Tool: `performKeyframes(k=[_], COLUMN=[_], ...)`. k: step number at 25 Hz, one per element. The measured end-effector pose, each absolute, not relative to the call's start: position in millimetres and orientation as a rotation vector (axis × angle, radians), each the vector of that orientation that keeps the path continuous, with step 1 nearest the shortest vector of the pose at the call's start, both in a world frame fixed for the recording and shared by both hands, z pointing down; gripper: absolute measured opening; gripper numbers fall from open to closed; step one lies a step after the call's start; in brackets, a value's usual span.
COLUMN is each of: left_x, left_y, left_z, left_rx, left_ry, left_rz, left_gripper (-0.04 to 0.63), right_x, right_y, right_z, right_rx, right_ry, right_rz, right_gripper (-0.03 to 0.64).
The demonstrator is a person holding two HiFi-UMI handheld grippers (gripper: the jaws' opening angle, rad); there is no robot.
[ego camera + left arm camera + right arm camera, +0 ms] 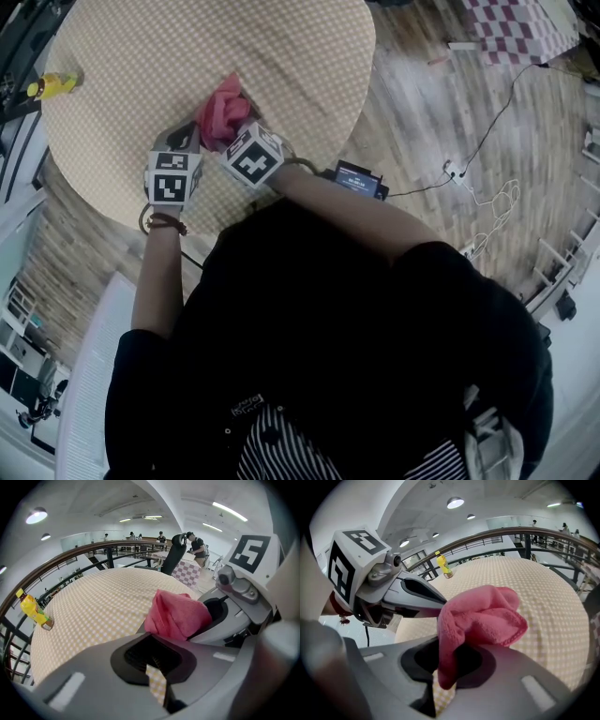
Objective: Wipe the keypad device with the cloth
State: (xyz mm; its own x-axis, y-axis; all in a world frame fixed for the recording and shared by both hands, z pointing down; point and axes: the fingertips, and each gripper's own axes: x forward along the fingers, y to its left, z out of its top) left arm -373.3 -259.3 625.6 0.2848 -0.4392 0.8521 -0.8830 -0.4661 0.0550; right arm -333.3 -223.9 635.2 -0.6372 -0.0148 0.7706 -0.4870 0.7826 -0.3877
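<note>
Pink terry cloth (pixel 480 616): being clamped in the right hand-held gripper (pixel 447 660) and bunched above the round checked desk (pixel 281 56), likely being readied for wiping. Left hand-held gripper (pixel 152 644): jaws being pressed together, tips at the cloth's edge, probably steadying it. Dark screened device (pixel 359 178), possibly the keypad device, lying untouched at 3 o'clock.

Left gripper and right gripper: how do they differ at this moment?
The right gripper is shut on the pink cloth, which bunches up out of its jaws; the left gripper has its jaws together, with no cloth seen between them. The right gripper carries the cloth; the left gripper only reaches its edge. Both hang over the checked table, tips close together.
</note>
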Motion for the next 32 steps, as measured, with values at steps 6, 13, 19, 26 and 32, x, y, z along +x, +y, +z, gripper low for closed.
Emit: performKeyframes(k=[6, 13, 19, 26, 32], left_x=[-370, -379, -378, -380, -376], left_y=[-261, -271, -271, -272, -274], left_z=[626, 621, 623, 626, 625], left_rx=[2.016, 2.033, 2.003, 1.986, 1.966], left_ry=[-1.166, -1.192, -1.173, -1.180, -1.187], left_rz=[1.121, 1.177, 1.173, 1.119, 1.099], left_gripper=[0.005, 0.005, 0.005, 0.005, 0.005], right_x=[-339, -345, -335, -336, -322], right_y=[-226, -226, -229, -225, -206], right_z=[646, 649, 666, 681, 702], right_rx=[0.392, 0.356, 0.359, 0.353, 0.323], right_ry=[-2.167, -2.178, -2.134, -2.074, -2.024], right_rz=[0.798, 0.813, 0.864, 0.953, 0.954], right_gripper=[0.069, 0.069, 0.069, 0.069, 0.068])
